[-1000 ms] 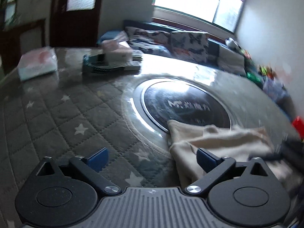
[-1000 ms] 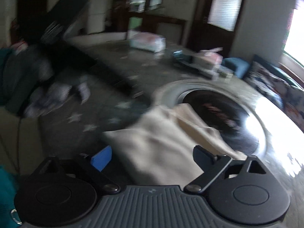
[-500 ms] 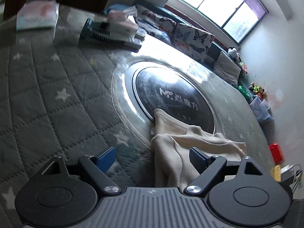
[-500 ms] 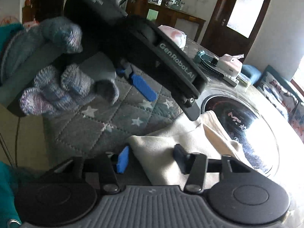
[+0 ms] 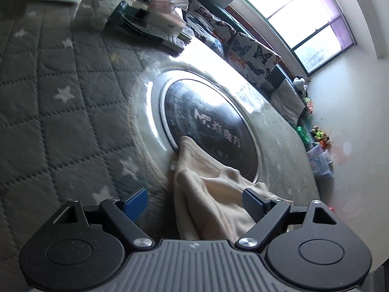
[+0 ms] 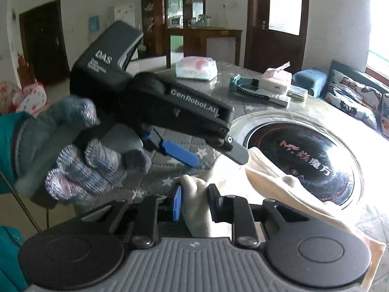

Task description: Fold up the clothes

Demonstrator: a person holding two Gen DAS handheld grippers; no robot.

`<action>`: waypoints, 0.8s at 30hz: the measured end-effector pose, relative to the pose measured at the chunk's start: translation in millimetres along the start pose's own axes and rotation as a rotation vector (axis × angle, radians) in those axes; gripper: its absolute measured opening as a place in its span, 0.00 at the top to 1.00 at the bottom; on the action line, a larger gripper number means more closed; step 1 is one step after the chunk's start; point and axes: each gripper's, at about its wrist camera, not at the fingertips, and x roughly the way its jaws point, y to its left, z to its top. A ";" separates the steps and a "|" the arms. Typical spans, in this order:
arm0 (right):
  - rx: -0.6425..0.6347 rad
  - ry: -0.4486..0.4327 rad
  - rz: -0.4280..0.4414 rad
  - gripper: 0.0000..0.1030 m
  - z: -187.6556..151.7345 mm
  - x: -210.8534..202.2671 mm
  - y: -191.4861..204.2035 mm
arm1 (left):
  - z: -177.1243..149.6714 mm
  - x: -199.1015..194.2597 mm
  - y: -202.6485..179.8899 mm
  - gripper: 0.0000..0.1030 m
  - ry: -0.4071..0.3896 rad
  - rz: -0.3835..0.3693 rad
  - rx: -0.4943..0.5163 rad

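Fingers of right gripper point(image 6: 194, 203) now pinched on cream garment point(image 6: 287, 189) corner, wide a second ago. Left gripper point(image 5: 195, 203) fingers wide, above cloth on desk point(image 5: 60, 126). Grip secured; likely ready to fold.

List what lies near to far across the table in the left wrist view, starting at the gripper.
left gripper → cream garment → round black hotplate → spiral notebook → tissue box → butterfly cushions → window

Left claw point(image 5: 194, 203) agape, right claw point(image 6: 194, 204) clamped
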 end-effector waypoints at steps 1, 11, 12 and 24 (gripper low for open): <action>0.011 -0.006 0.002 0.80 -0.9 -2.9 -0.7 | -0.5 1.4 -1.0 0.16 0.003 -0.006 -0.007; 0.040 -0.025 0.028 0.79 -8.5 -9.7 -4.2 | -3.6 16.0 1.9 0.72 0.046 -0.038 -0.108; 0.044 -0.028 0.026 0.78 -9.1 -10.2 -4.6 | -3.7 16.2 3.1 0.74 0.046 -0.039 -0.116; 0.204 -0.046 -0.146 0.53 -34.7 -41.2 -53.2 | -6.9 14.4 -4.4 0.78 0.026 -0.004 -0.026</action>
